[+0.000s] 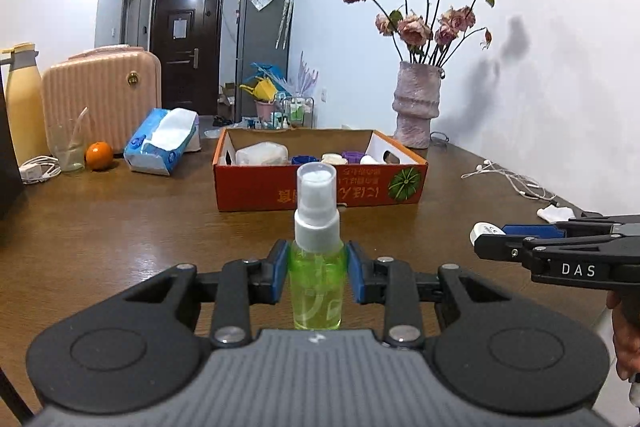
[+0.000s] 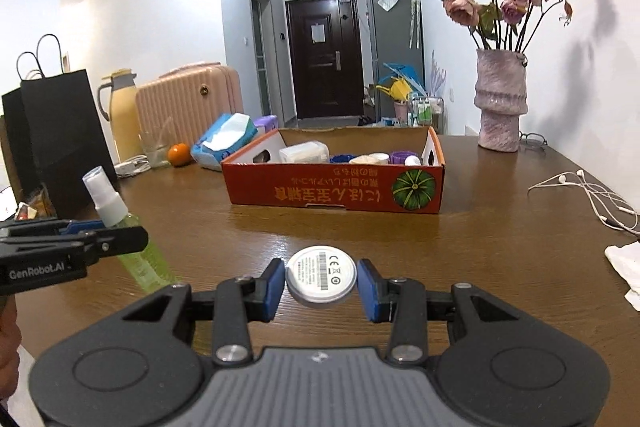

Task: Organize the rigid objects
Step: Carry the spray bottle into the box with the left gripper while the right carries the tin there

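Note:
My left gripper (image 1: 317,269) is shut on a green spray bottle (image 1: 317,283) with a white pump and clear cap, held upright above the wooden table (image 1: 140,227). My right gripper (image 2: 321,279) is shut on a round white disc (image 2: 321,273) with a printed label, held above the table. An open orange cardboard box (image 1: 320,187) stands ahead with several small items inside; it also shows in the right wrist view (image 2: 336,189). The right gripper shows at the right of the left wrist view (image 1: 486,237), and the left gripper with the bottle (image 2: 132,239) at the left of the right wrist view.
A pink vase (image 1: 416,105) of dried roses stands back right. White earphones (image 1: 508,179) and a crumpled tissue (image 2: 626,263) lie at right. A tissue pack (image 1: 162,141), an orange (image 1: 99,155), a glass (image 1: 68,147), a yellow flask (image 1: 24,103), a pink suitcase (image 1: 100,91) and a black bag (image 2: 60,139) stand at left.

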The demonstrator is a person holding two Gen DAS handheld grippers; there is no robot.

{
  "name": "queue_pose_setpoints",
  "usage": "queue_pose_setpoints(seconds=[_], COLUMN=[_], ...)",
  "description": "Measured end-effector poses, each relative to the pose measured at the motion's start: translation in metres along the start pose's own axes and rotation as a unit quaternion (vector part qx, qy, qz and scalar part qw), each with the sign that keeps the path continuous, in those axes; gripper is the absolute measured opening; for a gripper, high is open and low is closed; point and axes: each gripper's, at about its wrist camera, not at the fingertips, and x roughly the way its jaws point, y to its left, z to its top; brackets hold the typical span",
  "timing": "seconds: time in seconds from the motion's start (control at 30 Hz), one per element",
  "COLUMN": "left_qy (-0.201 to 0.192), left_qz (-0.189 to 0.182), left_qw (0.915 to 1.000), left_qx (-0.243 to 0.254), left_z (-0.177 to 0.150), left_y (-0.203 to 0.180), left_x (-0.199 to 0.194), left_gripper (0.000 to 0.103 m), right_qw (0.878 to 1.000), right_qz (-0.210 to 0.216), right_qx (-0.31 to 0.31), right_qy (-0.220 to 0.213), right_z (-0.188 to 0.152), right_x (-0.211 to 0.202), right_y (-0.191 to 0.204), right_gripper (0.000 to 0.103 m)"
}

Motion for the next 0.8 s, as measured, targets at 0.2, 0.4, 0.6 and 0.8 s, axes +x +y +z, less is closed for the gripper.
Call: queue_pose_setpoints(seconds=[0.2,0.4,0.6,0.8], left_qy=[-0.014,-0.047,-0.045,0.016], left_qz=[0.001,-0.035,-0.065,-0.085], left_qw=[0.9999,0.9979,0.9946,0.9933], left_qx=[0.008,0.029,0.067,0.077], left_z=[0.01,0.058,0.116,0.155], left_y=[0.003,0.015,0.023,0.035], left_x=[-0.001,0.023,0.091,0.199], left_gripper=[0.031,0.031,0.031,0.031], right_qw=[1.0,0.999,0.998,1.0], right_qz=[0.003,0.019,0.02,0.007], right_qx=[0.003,-0.003,-0.033,-0.027], right_qy=[-0.009,-0.027,-0.045,0.005], right_z=[0.004,0.041,0.104,0.152], right_x=[0.0,0.02,0.06,0.145], right_y=[-0.002,-0.015,-0.031,-0.064], right_gripper=[0.039,0.039,0.039,0.039])
